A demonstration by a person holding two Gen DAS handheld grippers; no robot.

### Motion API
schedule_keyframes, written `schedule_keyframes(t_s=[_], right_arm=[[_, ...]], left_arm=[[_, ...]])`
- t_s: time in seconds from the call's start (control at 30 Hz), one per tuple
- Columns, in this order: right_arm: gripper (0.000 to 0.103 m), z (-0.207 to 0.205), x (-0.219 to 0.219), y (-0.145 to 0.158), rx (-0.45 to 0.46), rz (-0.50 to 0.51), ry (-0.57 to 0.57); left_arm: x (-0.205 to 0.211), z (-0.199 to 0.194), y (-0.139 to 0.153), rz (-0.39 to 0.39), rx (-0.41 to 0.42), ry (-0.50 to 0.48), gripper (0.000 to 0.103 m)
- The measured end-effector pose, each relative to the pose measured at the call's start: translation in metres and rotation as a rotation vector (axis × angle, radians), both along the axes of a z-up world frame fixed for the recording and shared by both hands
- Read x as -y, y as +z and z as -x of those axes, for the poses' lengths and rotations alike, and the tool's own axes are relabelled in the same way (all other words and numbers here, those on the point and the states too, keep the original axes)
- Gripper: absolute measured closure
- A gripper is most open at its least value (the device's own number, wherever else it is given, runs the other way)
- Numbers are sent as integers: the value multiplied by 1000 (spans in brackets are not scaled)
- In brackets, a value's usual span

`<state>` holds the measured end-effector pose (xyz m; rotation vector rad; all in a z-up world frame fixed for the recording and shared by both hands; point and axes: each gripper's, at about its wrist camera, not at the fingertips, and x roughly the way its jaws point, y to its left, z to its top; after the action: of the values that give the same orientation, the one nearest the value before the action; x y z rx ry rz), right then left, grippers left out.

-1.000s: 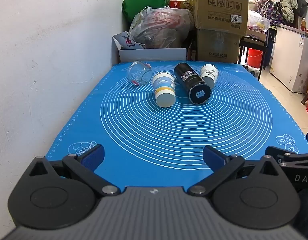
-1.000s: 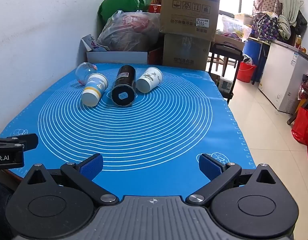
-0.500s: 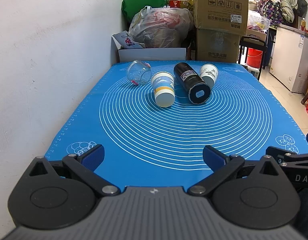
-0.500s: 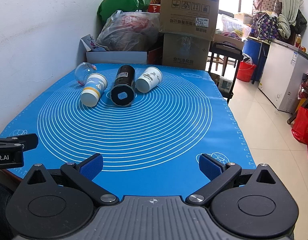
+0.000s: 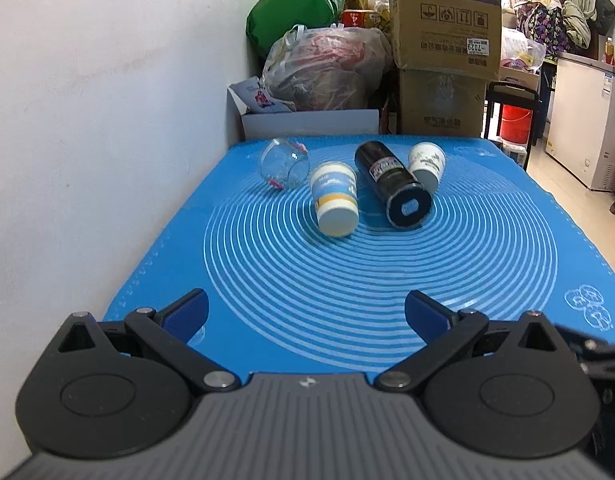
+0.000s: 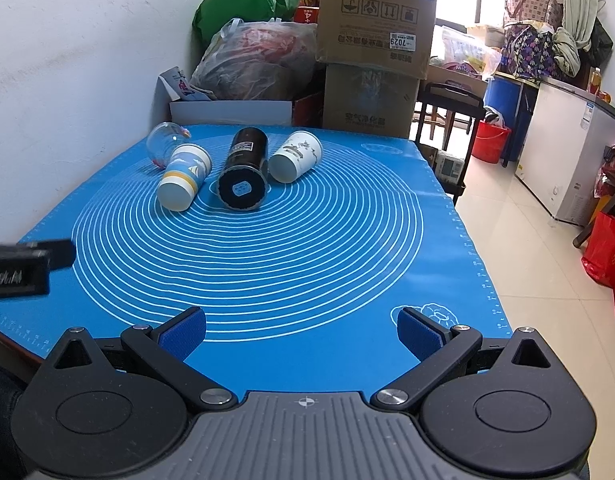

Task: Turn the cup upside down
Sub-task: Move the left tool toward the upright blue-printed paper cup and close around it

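Four cups lie on their sides in a row at the far end of the blue mat on the bench — a clear glass cup, a blue-and-white paper cup, a black cup and a white paper cup. The left gripper and right gripper hover at the near edge, well apart from them — fingers spread wide, holding nothing.
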<state>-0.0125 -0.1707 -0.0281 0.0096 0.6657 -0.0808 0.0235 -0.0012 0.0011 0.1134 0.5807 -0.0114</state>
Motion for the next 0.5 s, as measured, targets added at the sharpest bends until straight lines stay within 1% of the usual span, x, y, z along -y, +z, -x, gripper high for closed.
schedule_keyframes(t_s=[0.13,0.3,0.5], right_arm=[[0,-3,1,-2,-3,0,-8],[0,-8,6,-5,-4,-6,-22],[0,-21,12,-8,-4,1,-34]], left_arm=[[4,-20,4,-16,29,3,0],[9,-50,5,-28,44,2,0],[7,-93,2,-5,34,22,0]])
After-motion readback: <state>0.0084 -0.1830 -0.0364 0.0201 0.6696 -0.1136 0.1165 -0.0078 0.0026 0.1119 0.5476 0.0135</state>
